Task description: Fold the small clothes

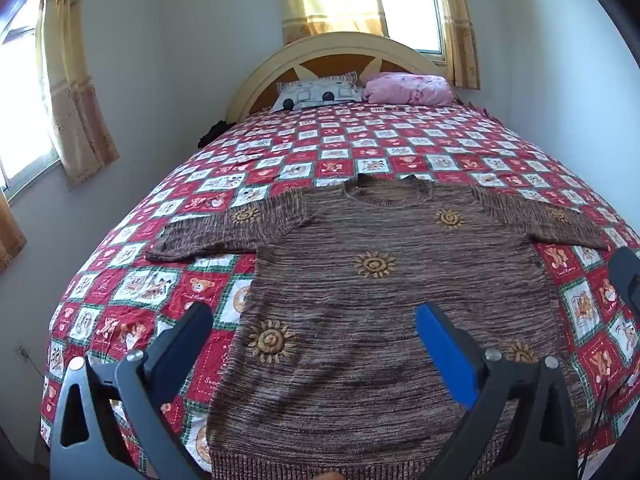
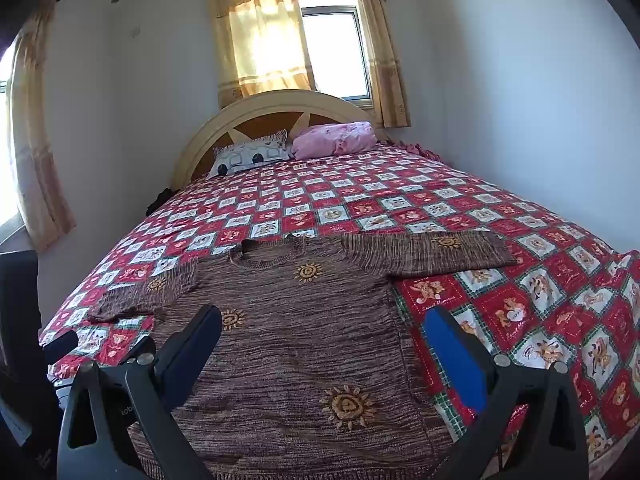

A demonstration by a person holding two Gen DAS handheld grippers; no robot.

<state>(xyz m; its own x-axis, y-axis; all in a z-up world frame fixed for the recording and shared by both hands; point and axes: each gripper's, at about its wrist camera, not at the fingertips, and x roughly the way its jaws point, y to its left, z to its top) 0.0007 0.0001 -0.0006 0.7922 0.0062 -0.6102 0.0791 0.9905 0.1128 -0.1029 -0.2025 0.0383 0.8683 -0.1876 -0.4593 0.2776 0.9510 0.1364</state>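
While the brown sweater (image 1: 360, 312) lies flat and face up on the checked bedspread (image 1: 320, 152), sleeves spread left and right and hem nearest, both grippers hang above its near end. The left gripper (image 1: 316, 320) has its jaws wide apart over the lower left body; the right gripper (image 2: 324, 324) gapes over the lower right edge, holding nothing.

Daylight blew out the curtained window (image 2: 296, 36) behind the bed; fisheye bent the walls, corners fell black, focus stayed sharp
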